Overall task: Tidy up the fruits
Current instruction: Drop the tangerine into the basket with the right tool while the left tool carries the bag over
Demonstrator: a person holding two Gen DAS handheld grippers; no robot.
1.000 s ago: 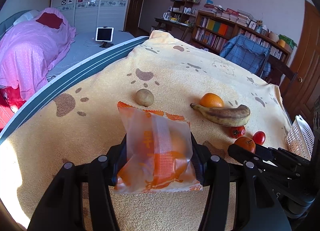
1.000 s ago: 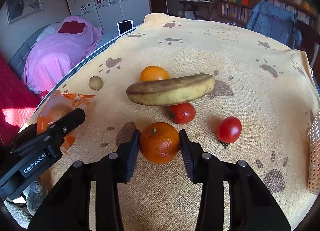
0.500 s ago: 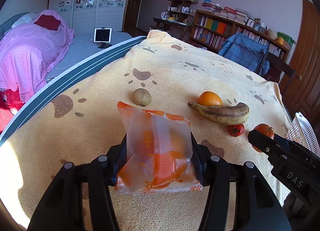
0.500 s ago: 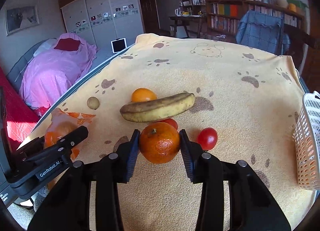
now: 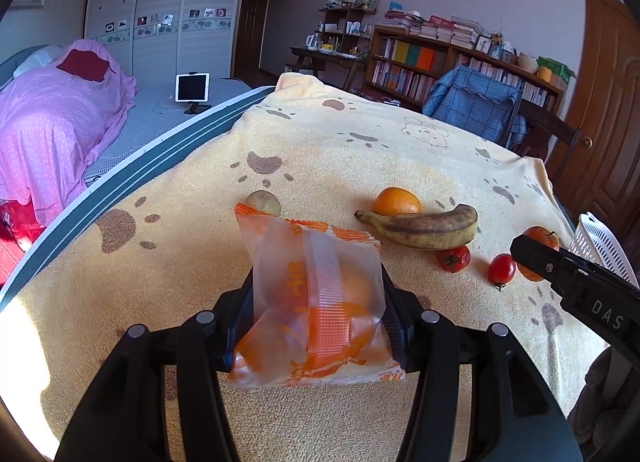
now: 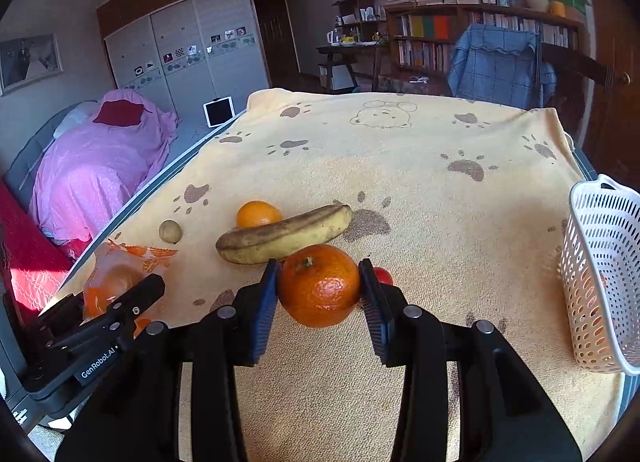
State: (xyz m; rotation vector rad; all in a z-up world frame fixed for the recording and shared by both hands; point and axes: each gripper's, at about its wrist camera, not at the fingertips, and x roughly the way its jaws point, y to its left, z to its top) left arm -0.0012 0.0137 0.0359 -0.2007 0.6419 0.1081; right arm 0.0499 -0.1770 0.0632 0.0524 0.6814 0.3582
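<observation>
Orange-printed plastic wraps the packaged fruit [image 5: 316,310], pinched between the left gripper [image 5: 318,318] fingers above the yellow paw-print blanket [image 6: 420,166]. The right gripper [image 6: 319,288] is clamped on a tangerine [image 6: 319,284], held above the blanket near the banana [image 6: 284,234]. "GenRobot.AI" reads along one gripper body, "DAS" on the other. A white basket [image 6: 604,282] stands at the blanket's right edge; an orange [image 5: 398,201] and two tomatoes [image 5: 453,258] lie by the banana.
</observation>
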